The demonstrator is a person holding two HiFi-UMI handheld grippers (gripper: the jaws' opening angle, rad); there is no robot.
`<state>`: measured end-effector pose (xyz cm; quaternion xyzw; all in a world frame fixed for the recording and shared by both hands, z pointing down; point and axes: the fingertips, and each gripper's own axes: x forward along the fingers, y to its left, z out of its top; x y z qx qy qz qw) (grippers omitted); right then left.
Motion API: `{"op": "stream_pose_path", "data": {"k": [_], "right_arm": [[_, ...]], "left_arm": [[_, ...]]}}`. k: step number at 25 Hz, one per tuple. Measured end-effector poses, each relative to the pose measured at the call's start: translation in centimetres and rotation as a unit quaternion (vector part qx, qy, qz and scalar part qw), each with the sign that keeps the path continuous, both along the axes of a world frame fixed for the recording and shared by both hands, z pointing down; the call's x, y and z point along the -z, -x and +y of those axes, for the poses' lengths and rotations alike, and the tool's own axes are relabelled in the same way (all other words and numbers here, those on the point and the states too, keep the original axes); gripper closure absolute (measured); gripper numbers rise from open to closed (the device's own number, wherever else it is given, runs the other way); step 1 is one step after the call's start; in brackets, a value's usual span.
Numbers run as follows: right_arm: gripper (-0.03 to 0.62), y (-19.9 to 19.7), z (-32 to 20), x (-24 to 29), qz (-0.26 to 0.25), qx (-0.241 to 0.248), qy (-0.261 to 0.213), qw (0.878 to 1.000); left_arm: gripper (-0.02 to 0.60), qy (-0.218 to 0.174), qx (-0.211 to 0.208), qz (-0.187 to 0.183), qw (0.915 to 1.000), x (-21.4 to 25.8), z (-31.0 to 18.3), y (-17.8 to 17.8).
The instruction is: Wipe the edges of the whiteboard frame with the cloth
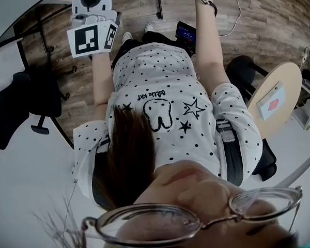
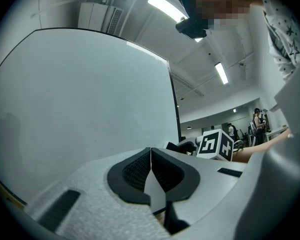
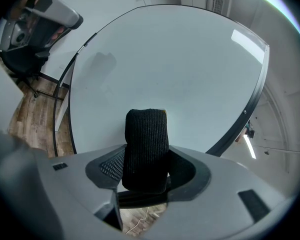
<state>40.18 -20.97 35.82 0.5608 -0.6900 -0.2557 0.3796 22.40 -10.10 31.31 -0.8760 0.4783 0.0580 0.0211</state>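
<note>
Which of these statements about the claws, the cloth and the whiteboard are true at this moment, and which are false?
1. The right claw grips a black cloth. True.
2. The left claw is wide open. False: its jaws are together with nothing between them.
3. The whiteboard is covered in writing. False: its surface looks blank in both gripper views.
4. The whiteboard has a dark frame along its edge. True.
5. The cloth is white. False: it is black, with a ribbed knit look.
</note>
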Motion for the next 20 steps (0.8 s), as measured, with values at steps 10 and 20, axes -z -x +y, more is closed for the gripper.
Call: {"op": "stream_pose_path", "data": {"k": [10,20], "right_arm": [[0.358,-0.3,0.0,-2.1,0.007,-0.005,0.020,1.000],[0.358,-0.4,0.0,-5.5,0.012,-0.003,0.036,0.999]], "left_arm": [[0.561,0.000,0.000,0.001,1.0000,-0.3,0.1,-0.1],[0.561,0.001,0.001,0.000,1.0000,-0.6,-0.1,-0.1]]}}
